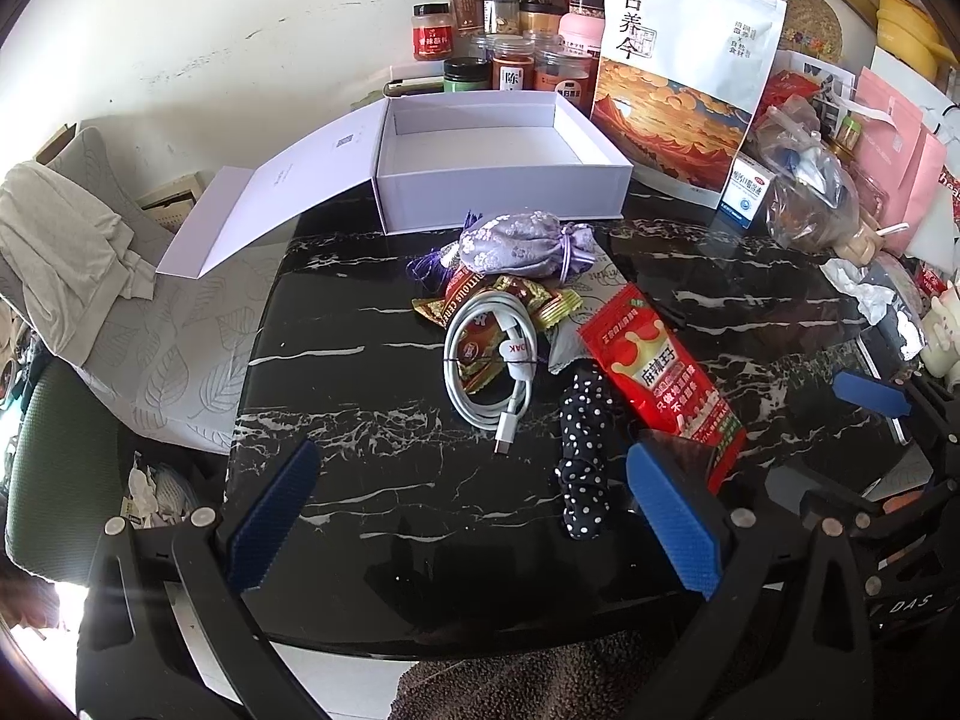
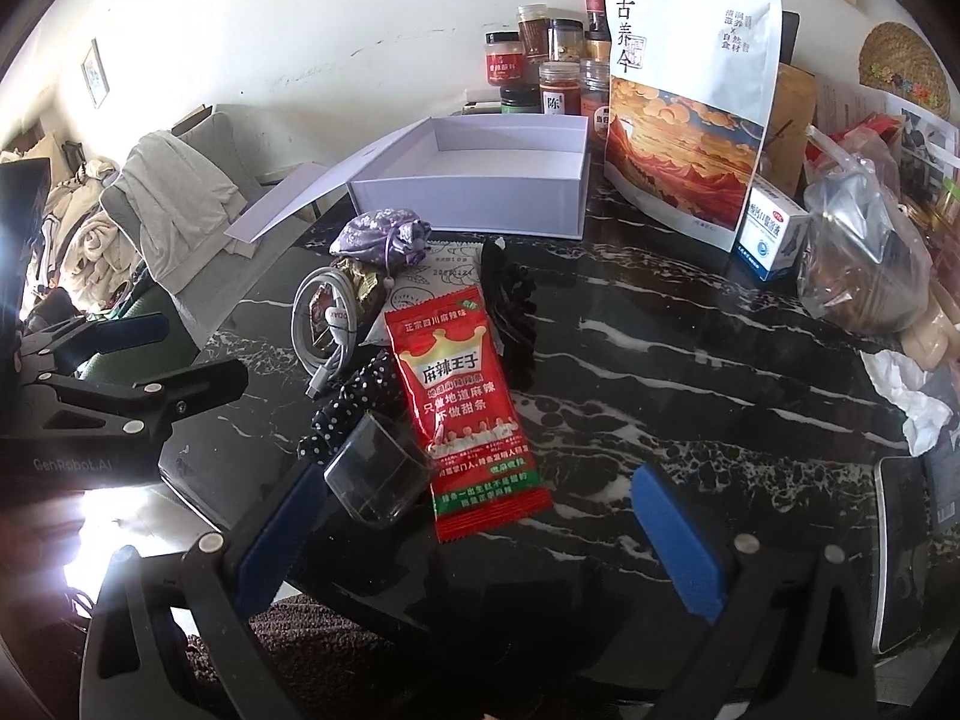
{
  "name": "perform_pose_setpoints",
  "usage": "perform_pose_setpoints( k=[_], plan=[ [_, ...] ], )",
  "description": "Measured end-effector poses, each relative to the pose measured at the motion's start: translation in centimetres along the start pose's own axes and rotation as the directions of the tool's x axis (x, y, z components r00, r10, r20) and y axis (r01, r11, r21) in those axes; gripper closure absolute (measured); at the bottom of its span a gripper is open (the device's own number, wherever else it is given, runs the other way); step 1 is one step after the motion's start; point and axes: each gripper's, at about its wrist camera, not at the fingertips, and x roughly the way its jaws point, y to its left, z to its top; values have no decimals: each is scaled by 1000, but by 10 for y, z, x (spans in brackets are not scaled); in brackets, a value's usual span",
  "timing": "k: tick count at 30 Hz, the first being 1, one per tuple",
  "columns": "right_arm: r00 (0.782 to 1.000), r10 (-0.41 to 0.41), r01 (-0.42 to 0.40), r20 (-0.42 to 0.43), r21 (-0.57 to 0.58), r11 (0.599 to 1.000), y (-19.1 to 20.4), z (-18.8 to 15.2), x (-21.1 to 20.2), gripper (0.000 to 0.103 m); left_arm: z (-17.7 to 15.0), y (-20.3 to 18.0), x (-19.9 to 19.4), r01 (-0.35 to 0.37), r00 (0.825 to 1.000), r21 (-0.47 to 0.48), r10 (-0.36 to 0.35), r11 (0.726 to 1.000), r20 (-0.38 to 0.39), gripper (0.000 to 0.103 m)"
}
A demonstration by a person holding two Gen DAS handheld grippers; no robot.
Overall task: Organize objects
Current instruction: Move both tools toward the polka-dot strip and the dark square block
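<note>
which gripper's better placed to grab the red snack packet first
Right. The right gripper is open with the red snack packet lying between its fingers; the left gripper faces the white charging cable.

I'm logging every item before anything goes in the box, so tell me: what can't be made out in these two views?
- Candy wrappers: partly covered by the white cable in both views, so no count.
- Patterned packet: right wrist view, mostly under the red snack packet; print unreadable.
- Clear plastic case: contents not discernible; left wrist view hides it behind a finger.
- White box: near wall hides its front floor.
</note>
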Motion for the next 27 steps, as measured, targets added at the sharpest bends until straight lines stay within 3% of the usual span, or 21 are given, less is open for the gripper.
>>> perform_pose_setpoints(
  k=[27],
  plan=[
    [997,53,-56,-56,-46,997,15,-18,19,7,-26,1,27,20,996,-2,-20,1000,-90,1]
  ],
)
